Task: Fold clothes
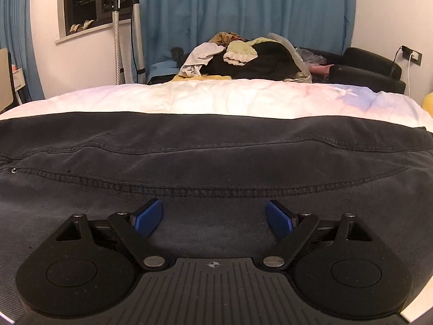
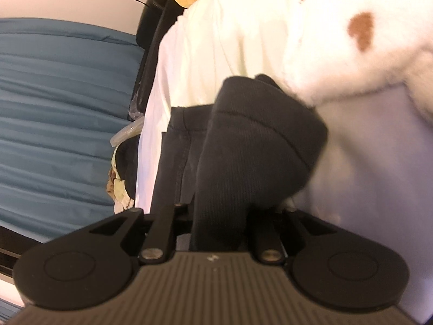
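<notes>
The left gripper is hanging with its blue pads spread wide and nothing between them, just above the dark trousers lying flat across the bed. If it is closing here, on smooth cloth short of the stitched seam ahead, it is likely pinching only the top layer, or nothing, and the fold is going crooked. The right gripper is pinching a bunched dark end of the trousers, which is rising straight out of its jaws; the grip looks narrow, so the cloth could be slipping free under a hard pull. Beyond the far bed edge, a pile of clothes is waiting, well apart, and could get dragged in by a long sweep.
</notes>
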